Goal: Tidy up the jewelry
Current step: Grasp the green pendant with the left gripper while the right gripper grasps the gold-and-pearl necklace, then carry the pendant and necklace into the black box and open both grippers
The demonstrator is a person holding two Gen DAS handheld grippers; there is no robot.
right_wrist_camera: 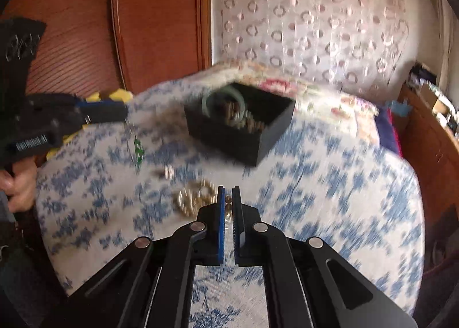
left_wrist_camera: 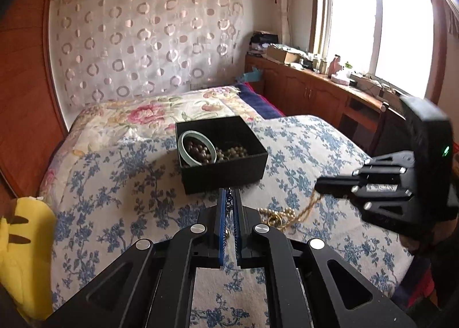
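A: Left wrist view?
B: Left gripper (left_wrist_camera: pixel 229 194) is pinched on a thin chain (left_wrist_camera: pixel 229 199); black box (left_wrist_camera: pixel 222 153) sits just beyond, at 12 o'clock.

A: Right wrist view?
B: Blurred. Right gripper (right_wrist_camera: pixel 228 193) is nearly closed over the gold necklace (right_wrist_camera: pixel 195 196); whether gripped, I cannot tell. Box at 12 o'clock.

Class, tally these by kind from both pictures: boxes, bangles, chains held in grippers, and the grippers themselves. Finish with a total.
Box: 1, the black box
Bangle: 1, the green bangle inside it
Chains: 2, the gold chain and the green-stone chain
Grippers: 2, the left gripper and the right gripper
Total: 6
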